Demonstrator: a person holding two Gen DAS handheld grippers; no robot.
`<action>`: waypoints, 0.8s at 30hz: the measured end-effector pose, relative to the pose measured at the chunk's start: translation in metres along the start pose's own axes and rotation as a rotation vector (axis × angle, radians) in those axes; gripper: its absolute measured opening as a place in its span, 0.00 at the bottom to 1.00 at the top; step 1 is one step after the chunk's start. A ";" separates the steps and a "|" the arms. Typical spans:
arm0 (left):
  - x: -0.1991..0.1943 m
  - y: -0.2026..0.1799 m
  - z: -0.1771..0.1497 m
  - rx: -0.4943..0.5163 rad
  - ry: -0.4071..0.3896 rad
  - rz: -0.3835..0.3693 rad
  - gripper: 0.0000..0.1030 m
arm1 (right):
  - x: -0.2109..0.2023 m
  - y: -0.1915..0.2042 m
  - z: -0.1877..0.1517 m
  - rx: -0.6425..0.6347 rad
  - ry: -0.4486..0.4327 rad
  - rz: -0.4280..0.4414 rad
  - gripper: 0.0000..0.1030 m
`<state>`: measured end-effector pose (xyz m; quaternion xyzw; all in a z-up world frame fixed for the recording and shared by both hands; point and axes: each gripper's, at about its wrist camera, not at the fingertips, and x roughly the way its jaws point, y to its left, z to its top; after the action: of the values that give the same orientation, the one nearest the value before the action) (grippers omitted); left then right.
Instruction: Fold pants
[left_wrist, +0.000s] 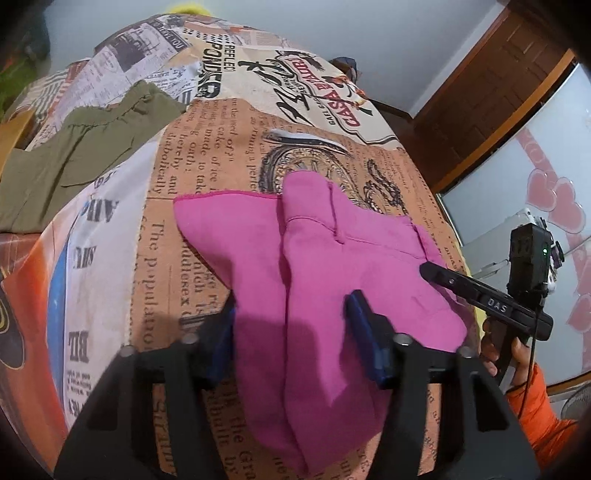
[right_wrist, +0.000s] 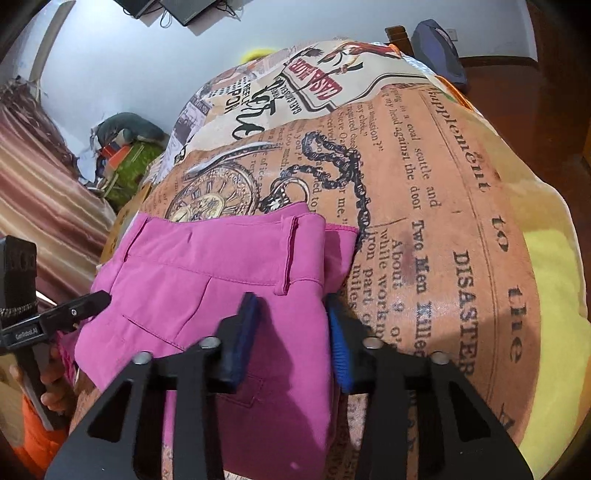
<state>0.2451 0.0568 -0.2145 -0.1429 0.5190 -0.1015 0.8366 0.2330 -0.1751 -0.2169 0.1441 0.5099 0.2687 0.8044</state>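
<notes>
Pink pants (left_wrist: 314, 266) lie folded on a newspaper-print bedsheet (left_wrist: 184, 155). My left gripper (left_wrist: 291, 325) stands open, its blue-padded fingers either side of a fold of the pink cloth, one pad (left_wrist: 364, 332) resting on top. In the right wrist view the pants (right_wrist: 207, 280) show waistband and belt loop. My right gripper (right_wrist: 291, 328) is open, straddling the cloth's right edge; one pad (right_wrist: 243, 325) lies on the fabric. Each gripper shows in the other's view: the right one (left_wrist: 480, 299), the left one (right_wrist: 74, 310).
Olive-green pants (left_wrist: 74, 158) lie at the far left of the bed. A wooden door frame (left_wrist: 498, 92) and white cabinet with pink hearts (left_wrist: 554, 199) stand right. A striped curtain (right_wrist: 37, 192) and clutter (right_wrist: 125, 147) sit left of the bed. A yellow cloth (right_wrist: 554, 295) covers the bed's right edge.
</notes>
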 end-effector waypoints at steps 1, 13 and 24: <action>0.000 -0.001 0.000 0.006 -0.001 -0.005 0.40 | -0.001 0.000 0.000 -0.004 -0.007 -0.005 0.22; -0.032 -0.025 0.004 0.097 -0.104 0.044 0.12 | -0.036 0.027 0.012 -0.104 -0.098 -0.029 0.12; -0.092 -0.019 0.002 0.109 -0.228 0.075 0.09 | -0.061 0.082 0.029 -0.215 -0.179 -0.001 0.12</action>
<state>0.2058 0.0683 -0.1296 -0.0885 0.4191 -0.0811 0.9000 0.2148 -0.1421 -0.1175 0.0802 0.4047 0.3072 0.8576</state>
